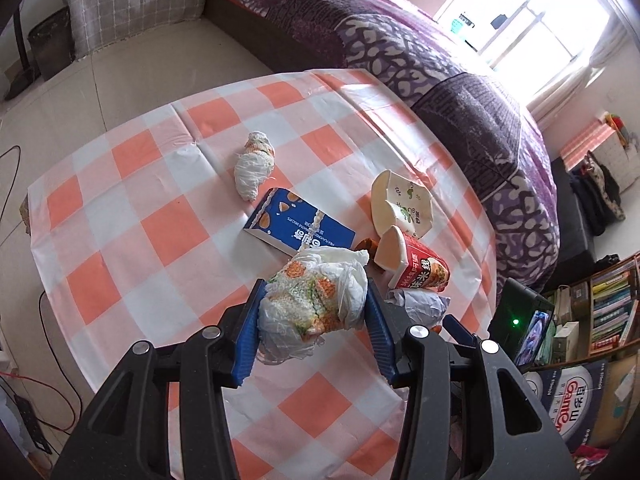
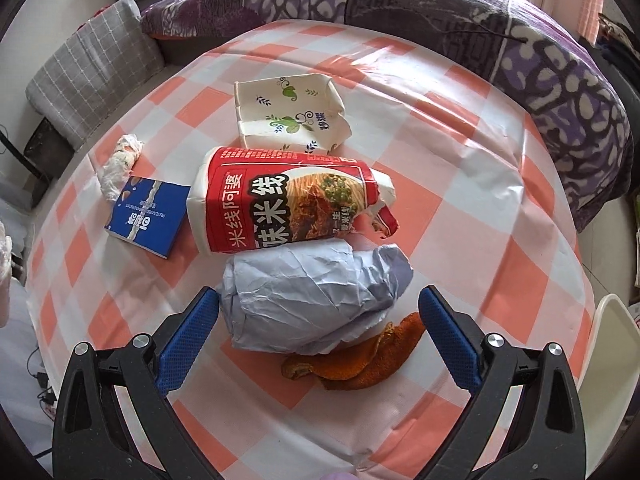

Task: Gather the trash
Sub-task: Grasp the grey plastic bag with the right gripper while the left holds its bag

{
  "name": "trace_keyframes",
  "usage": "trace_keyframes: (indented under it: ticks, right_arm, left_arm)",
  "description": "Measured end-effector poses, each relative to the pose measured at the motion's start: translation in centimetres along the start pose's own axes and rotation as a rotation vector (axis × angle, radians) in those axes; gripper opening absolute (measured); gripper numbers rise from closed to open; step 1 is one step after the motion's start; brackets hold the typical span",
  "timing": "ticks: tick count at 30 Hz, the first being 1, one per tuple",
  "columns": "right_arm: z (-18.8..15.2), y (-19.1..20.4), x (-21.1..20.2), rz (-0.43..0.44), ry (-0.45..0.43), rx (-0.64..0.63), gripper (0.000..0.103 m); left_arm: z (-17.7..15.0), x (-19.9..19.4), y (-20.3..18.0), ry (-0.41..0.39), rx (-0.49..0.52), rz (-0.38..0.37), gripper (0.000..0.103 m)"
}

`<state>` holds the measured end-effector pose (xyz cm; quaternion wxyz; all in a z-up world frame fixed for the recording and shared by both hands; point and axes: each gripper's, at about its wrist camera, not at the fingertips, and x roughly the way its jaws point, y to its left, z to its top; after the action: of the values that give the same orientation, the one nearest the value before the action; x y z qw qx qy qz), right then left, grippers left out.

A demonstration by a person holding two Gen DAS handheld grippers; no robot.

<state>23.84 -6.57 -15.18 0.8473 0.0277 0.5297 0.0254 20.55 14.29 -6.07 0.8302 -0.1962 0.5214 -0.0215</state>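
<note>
My left gripper (image 1: pixel 314 304) is shut on a crumpled white wad with orange and green netting (image 1: pixel 316 300), held above the checked tablecloth (image 1: pixel 132 216). My right gripper (image 2: pixel 320 316) is open, its blue pads on either side of a crumpled pale blue-grey paper wad (image 2: pixel 308 300) without pressing it. Beyond that wad lie a crushed red noodle cup (image 2: pixel 288 204), a flattened white paper cup with green leaves (image 2: pixel 288 114), a blue biscuit box (image 2: pixel 148 216) and a second white netted wad (image 2: pixel 120 164). An orange peel (image 2: pixel 360 360) lies just right of the blue-grey wad.
A bed with a purple patterned cover (image 1: pixel 420 48) runs along the table's far side. A grey checked cushion seat (image 1: pixel 132 4) stands at the back left. A bookshelf (image 1: pixel 608 308) and a small screen (image 1: pixel 528 328) are at the right. A white chair (image 2: pixel 612 360) stands by the table's right edge.
</note>
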Motion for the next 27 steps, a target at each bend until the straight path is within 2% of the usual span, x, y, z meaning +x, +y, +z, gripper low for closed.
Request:
trace_keyframes:
  ticks: [2,3,6,18,27]
  right_arm:
    - [0.0,0.2,0.1,0.004,-0.01,-0.015,0.091]
    - [0.1,0.4,0.2,0.011,-0.01,-0.021,0.079]
    - [0.3,0.5,-0.4,0.035,-0.029,-0.021,0.076]
    - [1.2,-1.5,-6.6,0.12,-0.176,0.101,0.075]
    - [0.6,-3.8,-10.1,0.069,-0.27,0.163,0.075]
  left_arm:
    - [0.0,0.2,0.2,0.004,-0.005,0.004,0.047]
    - [0.1,0.2,0.3,0.005,-0.007,0.006,0.047]
    - [0.2,0.2,0.6,-0.001,-0.016,0.009,0.047]
    - [0.0,-1.1,-0.7,-0.094,0.02,0.042,0.047]
    - [-1.4,-1.8,-4.2,-0.215,0.134,0.14,0.047]
